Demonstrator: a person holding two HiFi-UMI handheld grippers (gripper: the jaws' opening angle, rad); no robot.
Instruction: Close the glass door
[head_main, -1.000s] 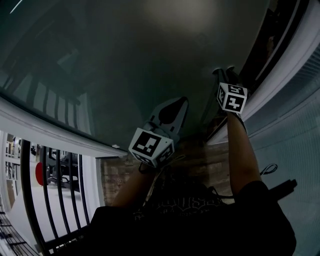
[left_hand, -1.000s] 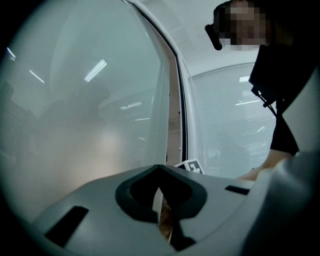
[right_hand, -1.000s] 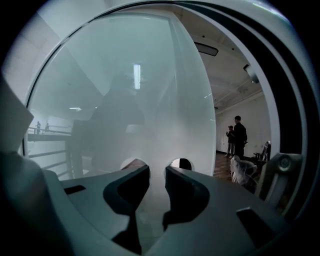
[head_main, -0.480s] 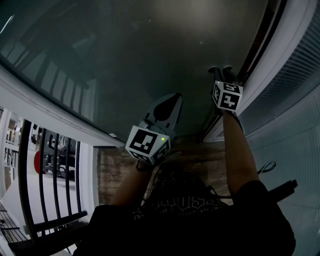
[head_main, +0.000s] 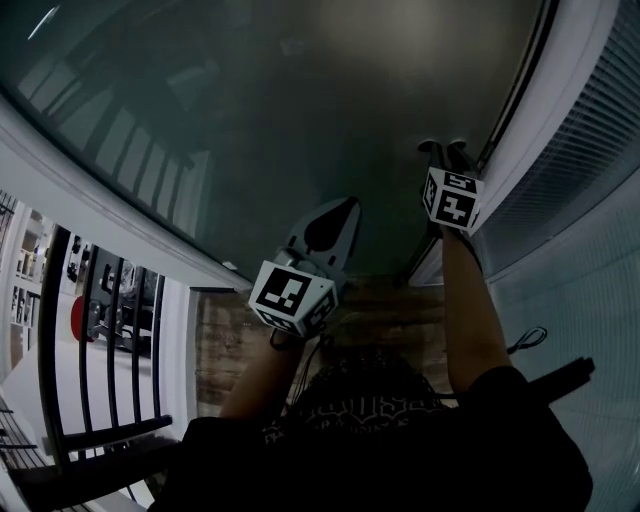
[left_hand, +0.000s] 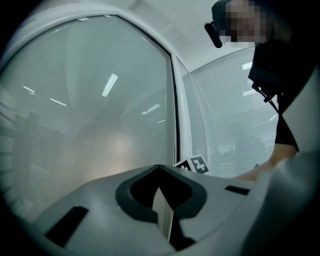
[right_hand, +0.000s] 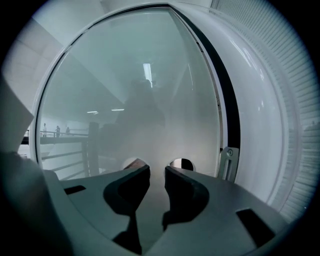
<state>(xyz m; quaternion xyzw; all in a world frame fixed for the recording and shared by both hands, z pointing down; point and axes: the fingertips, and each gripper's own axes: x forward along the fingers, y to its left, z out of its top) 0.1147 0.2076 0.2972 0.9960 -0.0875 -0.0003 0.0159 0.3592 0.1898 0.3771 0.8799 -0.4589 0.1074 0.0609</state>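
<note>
The frosted glass door (head_main: 300, 120) fills most of the head view. My left gripper (head_main: 338, 208) points at the middle of the pane with its jaws together and nothing between them; the left gripper view shows it (left_hand: 160, 192) close to the glass (left_hand: 100, 125). My right gripper (head_main: 447, 148) is at the door's right edge, beside the white frame (head_main: 560, 90). In the right gripper view its jaws (right_hand: 156, 172) stand apart with only glass (right_hand: 130, 100) beyond them. Two round holes (right_hand: 182, 163) show just past the tips. Whether either gripper touches the pane I cannot tell.
A metal latch plate (right_hand: 227, 161) sits on the door's edge by a dark gap to the frame (right_hand: 260, 125). A ribbed blind wall (head_main: 590, 170) runs at the right. Black railing bars (head_main: 100, 330) and wooden floor (head_main: 225, 340) lie at the lower left.
The dark gap between the door's right edge and the white frame has narrowed. More of the railing shows at the left. Both grippers keep their places on the pane.
</note>
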